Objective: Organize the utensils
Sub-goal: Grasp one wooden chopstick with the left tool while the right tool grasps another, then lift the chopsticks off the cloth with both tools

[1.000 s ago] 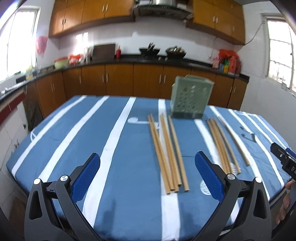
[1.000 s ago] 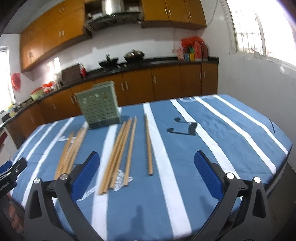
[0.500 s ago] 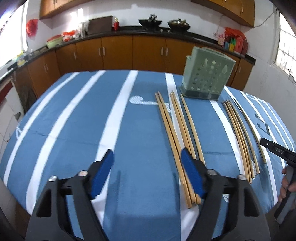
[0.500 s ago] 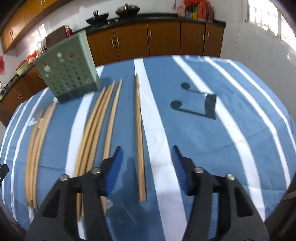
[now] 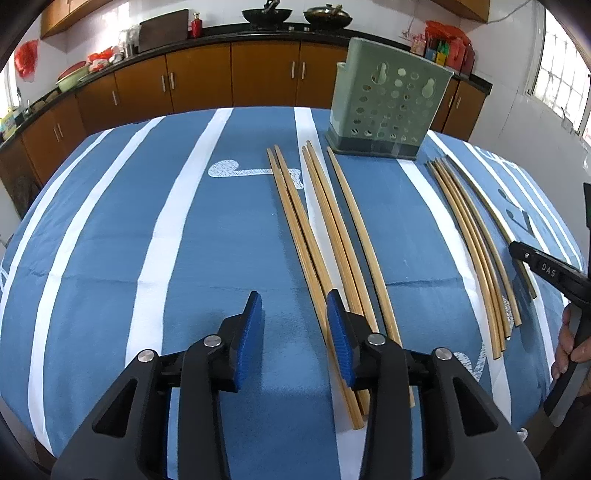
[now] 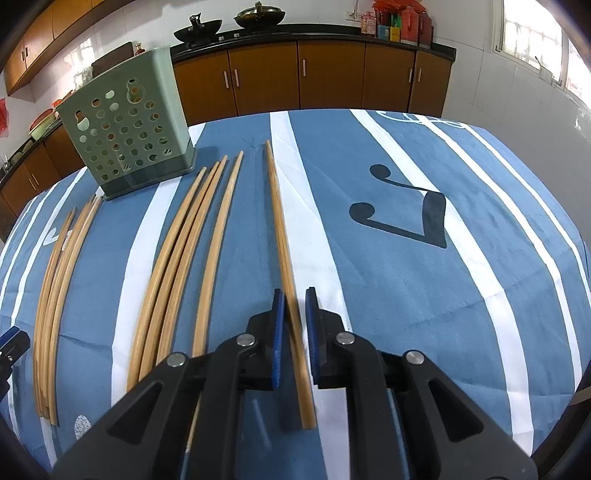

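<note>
Several long wooden chopsticks lie in groups on a blue and white striped tablecloth (image 5: 110, 229). A green perforated utensil holder (image 5: 388, 99) stands upright at the far side; it also shows in the right wrist view (image 6: 125, 133). My left gripper (image 5: 295, 328) is partly open and empty, low over the cloth just left of the left chopstick group (image 5: 314, 236). My right gripper (image 6: 294, 325) is narrowly open, its pads on either side of a single chopstick (image 6: 284, 251) without clearly touching it. A middle group (image 6: 184, 251) lies to its left.
Brown kitchen cabinets and a dark counter with woks (image 5: 291, 14) run behind the table. A black music-note print (image 6: 406, 214) marks the cloth at the right. The table's near edge is just below both grippers. The right gripper's body (image 5: 546, 273) shows in the left wrist view.
Both grippers have dropped toward the table and moved forward. Both jaws have narrowed a lot. The right one has come down around the single chopstick.
</note>
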Action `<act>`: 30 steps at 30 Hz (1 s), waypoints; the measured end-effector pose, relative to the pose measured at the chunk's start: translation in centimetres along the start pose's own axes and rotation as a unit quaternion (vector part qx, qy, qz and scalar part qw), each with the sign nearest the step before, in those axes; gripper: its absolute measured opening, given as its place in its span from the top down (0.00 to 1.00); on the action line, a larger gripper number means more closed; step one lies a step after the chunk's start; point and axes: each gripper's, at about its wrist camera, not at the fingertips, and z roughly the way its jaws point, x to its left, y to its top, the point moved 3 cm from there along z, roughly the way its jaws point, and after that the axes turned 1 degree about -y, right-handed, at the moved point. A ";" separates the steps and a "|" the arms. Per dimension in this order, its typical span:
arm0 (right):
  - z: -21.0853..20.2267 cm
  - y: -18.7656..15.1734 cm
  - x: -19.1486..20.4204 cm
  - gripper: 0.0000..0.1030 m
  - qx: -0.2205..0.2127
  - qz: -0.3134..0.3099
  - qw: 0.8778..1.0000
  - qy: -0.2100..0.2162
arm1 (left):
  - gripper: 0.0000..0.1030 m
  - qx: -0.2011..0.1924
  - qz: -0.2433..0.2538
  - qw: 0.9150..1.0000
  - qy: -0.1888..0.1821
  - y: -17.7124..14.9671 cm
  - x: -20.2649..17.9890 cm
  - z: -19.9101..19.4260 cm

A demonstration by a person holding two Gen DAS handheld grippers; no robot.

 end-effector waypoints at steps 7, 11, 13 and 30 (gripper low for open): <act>0.1 0.1 0.1 0.87 0.001 0.000 1.000 0.000 | 0.68 0.010 0.005 1.000 0.011 0.1 -0.3 0.5; 0.0 0.1 0.2 0.85 0.004 0.002 1.000 0.003 | 0.73 0.017 0.008 1.000 0.009 0.3 -0.7 0.8; 0.0 0.2 0.3 0.85 0.003 -0.001 1.000 0.003 | 0.76 0.025 0.010 1.000 0.008 0.2 -1.1 1.2; 2.1 2.8 0.2 0.92 -0.004 -0.004 1.000 0.004 | 0.93 0.022 -0.004 0.999 0.029 5.4 2.3 4.7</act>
